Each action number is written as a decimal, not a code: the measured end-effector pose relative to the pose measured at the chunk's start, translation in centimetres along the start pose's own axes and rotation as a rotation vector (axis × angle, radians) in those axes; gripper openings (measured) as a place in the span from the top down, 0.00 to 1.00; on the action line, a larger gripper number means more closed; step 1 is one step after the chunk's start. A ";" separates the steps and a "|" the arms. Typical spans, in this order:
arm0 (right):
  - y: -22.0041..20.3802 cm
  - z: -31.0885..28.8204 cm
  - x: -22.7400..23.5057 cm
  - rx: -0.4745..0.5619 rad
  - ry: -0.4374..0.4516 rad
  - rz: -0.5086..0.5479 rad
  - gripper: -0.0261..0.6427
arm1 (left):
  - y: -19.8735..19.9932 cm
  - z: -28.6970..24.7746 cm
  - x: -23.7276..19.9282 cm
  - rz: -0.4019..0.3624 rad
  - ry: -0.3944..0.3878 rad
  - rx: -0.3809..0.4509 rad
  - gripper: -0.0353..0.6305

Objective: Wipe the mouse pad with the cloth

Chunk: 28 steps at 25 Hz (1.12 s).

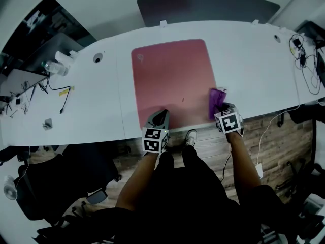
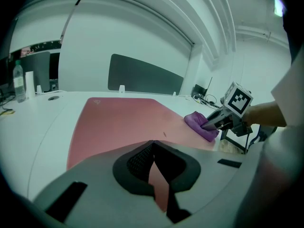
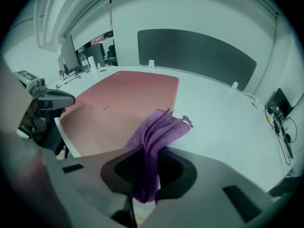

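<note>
Because it bears everything, desk (image 1: pixel 254 70): long, white, curved.
Mouse pad (image 1: pixel 172 80): pink, flat, against the desk's 6 o'clock edge. Nothing shows it wiped, so nearly all the task seems left.
Left gripper (image 1: pixel 161 117): jaws pinched together on nothing, tips over the pad's 6 o'clock edge.
Right gripper (image 1: pixel 222 107): jaws clamped on the cloth (image 1: pixel 217 101).
Cloth: purple, folded, touching the pad's 4 o'clock corner, seemingly placed to start a pass.
Speck (image 1: pixel 183 99): dark, at the pad's 5 o'clock, uncleaned.
</note>
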State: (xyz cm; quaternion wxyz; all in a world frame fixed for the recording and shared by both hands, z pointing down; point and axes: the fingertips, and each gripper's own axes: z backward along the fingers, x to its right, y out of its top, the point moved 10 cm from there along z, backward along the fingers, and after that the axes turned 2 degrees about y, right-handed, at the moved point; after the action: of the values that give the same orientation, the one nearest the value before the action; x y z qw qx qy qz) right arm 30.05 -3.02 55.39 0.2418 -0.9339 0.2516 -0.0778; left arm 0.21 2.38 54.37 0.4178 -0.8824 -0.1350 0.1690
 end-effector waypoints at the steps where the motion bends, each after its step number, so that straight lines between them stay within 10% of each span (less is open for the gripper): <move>1: -0.1 0.0 0.1 0.001 -0.003 0.003 0.85 | 0.0 -0.1 0.0 -0.002 0.001 -0.002 0.92; 8: 1.3 1.3 -0.9 0.091 0.018 0.024 0.86 | 1.3 0.1 -0.2 -0.022 0.013 0.012 0.92; 21: 9.1 11.1 -5.5 0.701 0.022 0.127 0.86 | 6.8 4.4 -2.6 0.033 0.078 0.194 0.92; 28: 11.8 14.5 -7.4 0.859 -0.008 0.210 0.86 | 10.8 7.5 -3.2 0.025 0.102 0.338 0.92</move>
State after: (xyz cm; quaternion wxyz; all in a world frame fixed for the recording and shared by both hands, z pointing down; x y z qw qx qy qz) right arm 22.39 -2.25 36.81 0.6157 -0.7183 0.2889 -0.1466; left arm -4.73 -0.29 42.07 0.5641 -0.8089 -0.0721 0.1493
